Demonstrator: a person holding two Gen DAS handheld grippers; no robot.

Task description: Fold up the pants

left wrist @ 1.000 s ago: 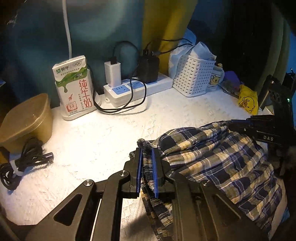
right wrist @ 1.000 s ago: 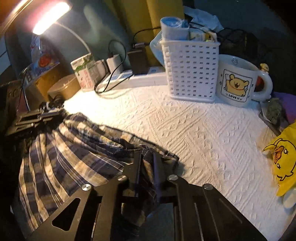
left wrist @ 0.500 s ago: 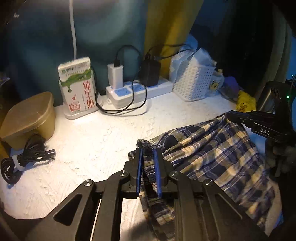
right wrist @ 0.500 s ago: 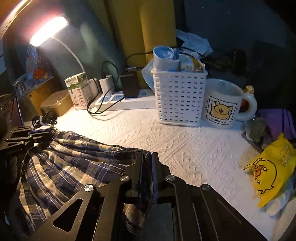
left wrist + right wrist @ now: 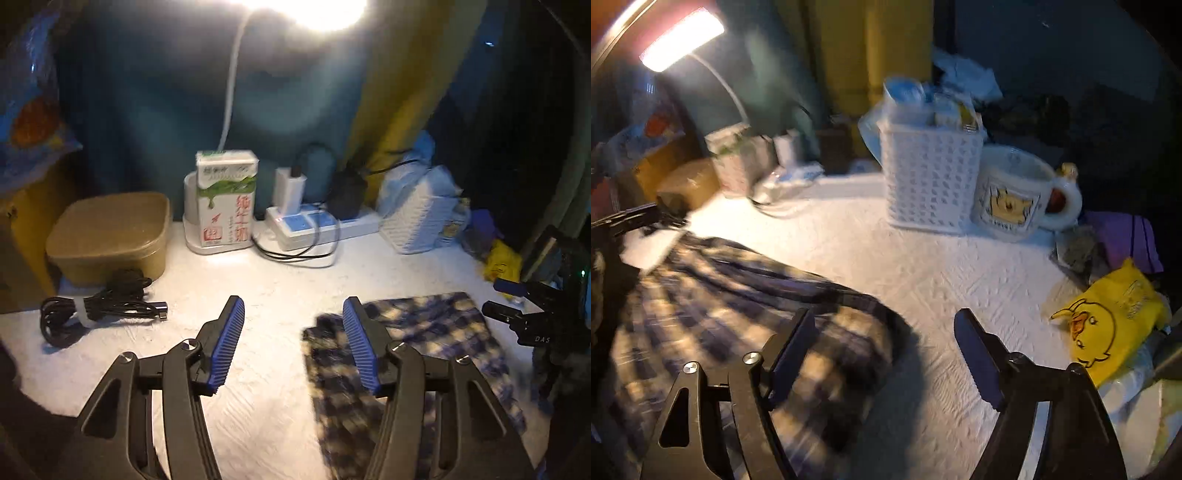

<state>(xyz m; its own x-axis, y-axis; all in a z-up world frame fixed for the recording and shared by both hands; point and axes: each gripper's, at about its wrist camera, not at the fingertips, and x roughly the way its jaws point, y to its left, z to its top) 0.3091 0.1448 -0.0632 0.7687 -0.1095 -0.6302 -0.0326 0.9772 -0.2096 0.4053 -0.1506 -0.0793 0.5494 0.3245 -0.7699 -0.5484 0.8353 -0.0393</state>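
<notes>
The blue and cream plaid pants (image 5: 436, 343) lie flat on the white textured table cover (image 5: 280, 295); in the right wrist view the pants (image 5: 731, 302) fill the lower left. My left gripper (image 5: 293, 343) is open and empty, just left of the pants' left edge and above it. My right gripper (image 5: 882, 350) is open and empty above the pants' right edge. The right gripper also shows in the left wrist view (image 5: 506, 302) at the far right, its fingers apart.
Along the back stand a tan lidded box (image 5: 110, 229), a milk carton (image 5: 225, 199), a power strip (image 5: 317, 225) with chargers, a white basket (image 5: 931, 177) and a bear mug (image 5: 1015, 192). A coiled black cable (image 5: 96, 314) lies left. A yellow duck bag (image 5: 1108, 325) lies right.
Both grippers have let go of the pants and opened wide. The pants have dropped flat onto the table. Both grippers have risen and pulled back.
</notes>
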